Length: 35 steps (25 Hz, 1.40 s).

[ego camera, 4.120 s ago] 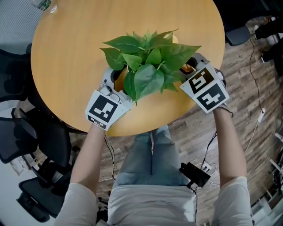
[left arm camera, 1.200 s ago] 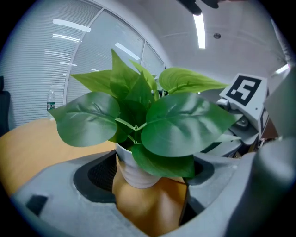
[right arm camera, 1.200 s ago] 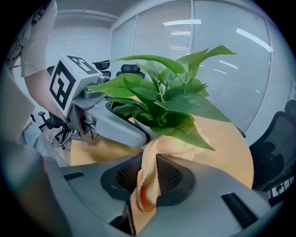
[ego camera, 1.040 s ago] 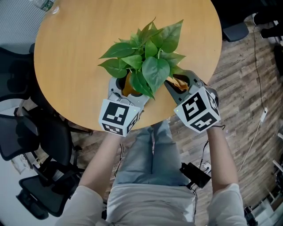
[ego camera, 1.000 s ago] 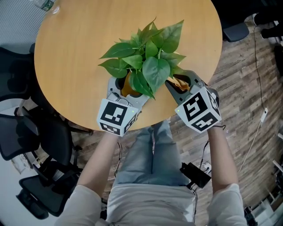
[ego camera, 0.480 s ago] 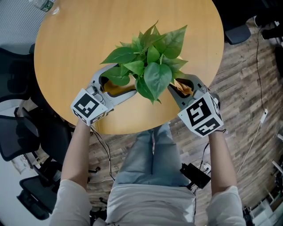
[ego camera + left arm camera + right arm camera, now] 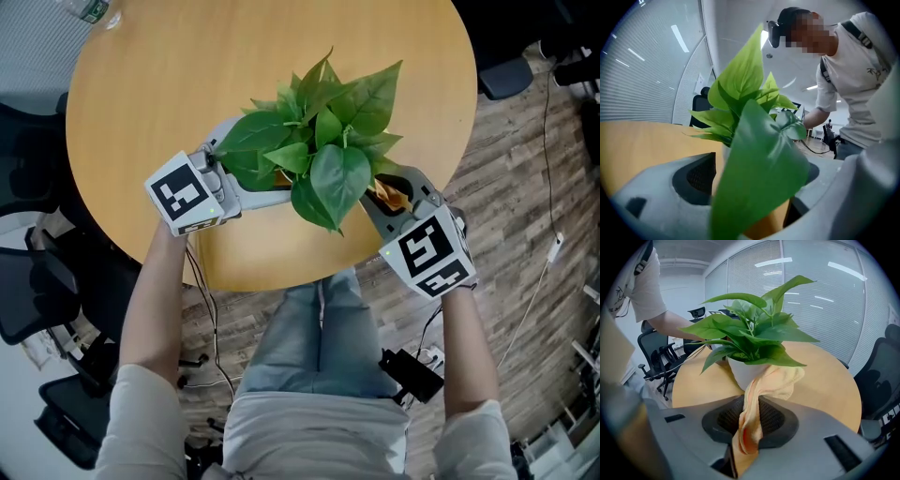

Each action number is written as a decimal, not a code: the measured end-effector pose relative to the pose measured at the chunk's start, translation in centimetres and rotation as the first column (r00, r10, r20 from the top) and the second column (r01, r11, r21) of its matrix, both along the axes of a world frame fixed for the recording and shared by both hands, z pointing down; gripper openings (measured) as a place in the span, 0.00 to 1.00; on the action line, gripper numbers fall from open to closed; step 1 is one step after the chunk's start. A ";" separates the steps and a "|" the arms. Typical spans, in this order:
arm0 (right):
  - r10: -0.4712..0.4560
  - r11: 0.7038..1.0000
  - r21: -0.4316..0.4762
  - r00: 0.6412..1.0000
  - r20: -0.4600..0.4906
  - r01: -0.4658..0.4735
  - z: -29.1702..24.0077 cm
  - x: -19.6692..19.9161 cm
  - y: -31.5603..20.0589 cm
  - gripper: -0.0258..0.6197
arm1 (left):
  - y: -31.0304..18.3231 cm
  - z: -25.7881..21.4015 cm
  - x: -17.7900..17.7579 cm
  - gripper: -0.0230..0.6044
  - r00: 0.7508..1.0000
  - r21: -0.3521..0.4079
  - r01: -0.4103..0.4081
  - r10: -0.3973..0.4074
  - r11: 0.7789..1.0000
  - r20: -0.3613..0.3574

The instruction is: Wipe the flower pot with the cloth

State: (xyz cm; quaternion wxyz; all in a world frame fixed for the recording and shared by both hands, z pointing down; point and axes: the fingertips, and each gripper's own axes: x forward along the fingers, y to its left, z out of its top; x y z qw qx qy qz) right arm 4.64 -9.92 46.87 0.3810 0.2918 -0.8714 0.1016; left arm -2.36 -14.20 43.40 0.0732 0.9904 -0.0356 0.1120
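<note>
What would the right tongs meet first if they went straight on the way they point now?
Probably the white flower pot: it stands dead ahead of the right tongs, with the clamped cloth bunched against its side. Depth is hard to judge.

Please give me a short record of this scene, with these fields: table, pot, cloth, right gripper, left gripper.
table: round, wooden
pot: white, upright, holds a leafy plant
cloth: pale orange, its far end lies against the pot
right gripper: shut on the cloth
left gripper: open, jaws have just been opening wider, with the pot between them, not gripped
</note>
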 end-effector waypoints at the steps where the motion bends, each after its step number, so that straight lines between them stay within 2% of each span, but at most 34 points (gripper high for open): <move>1: 0.012 1.000 -0.005 1.000 0.002 -0.012 0.0 0.2 -0.1 0.16 | 0.1 0.0 0.2 0.76 1.000 -0.002 -0.013 0.013 1.000 -0.003; 3: 0.052 0.999 -0.007 0.999 -0.008 -0.052 -0.1 1.2 -0.7 0.16 | 0.5 -0.1 0.4 0.70 1.000 -0.003 -0.025 0.025 1.000 -0.008; 7: 0.108 0.994 0.006 0.994 -0.035 -0.108 -0.3 2.8 -3.1 0.16 | 0.7 -0.1 0.2 0.68 1.000 -0.002 -0.013 0.013 1.000 -0.016; 12: 0.039 0.999 0.032 0.997 -0.074 -0.037 -0.3 1.6 -5.1 0.16 | 0.6 -0.1 0.6 0.67 1.000 -0.001 0.017 -0.017 1.000 -0.015; 17: -0.037 0.997 0.067 0.992 -0.123 0.046 -0.5 -0.2 -4.7 0.16 | 0.9 0.1 0.3 0.67 0.998 0.003 0.063 -0.063 0.998 -0.014; 22: -0.034 0.997 0.066 0.992 -0.122 0.042 -0.5 -1.0 -4.1 0.16 | 1.1 0.1 -0.5 0.67 0.994 0.005 0.109 -0.109 0.994 -0.013; 35: -0.016 0.998 0.052 0.993 -0.116 0.022 -0.4 -0.5 -2.9 0.16 | 1.4 0.3 0.2 0.67 0.973 0.002 0.228 -0.228 0.974 0.028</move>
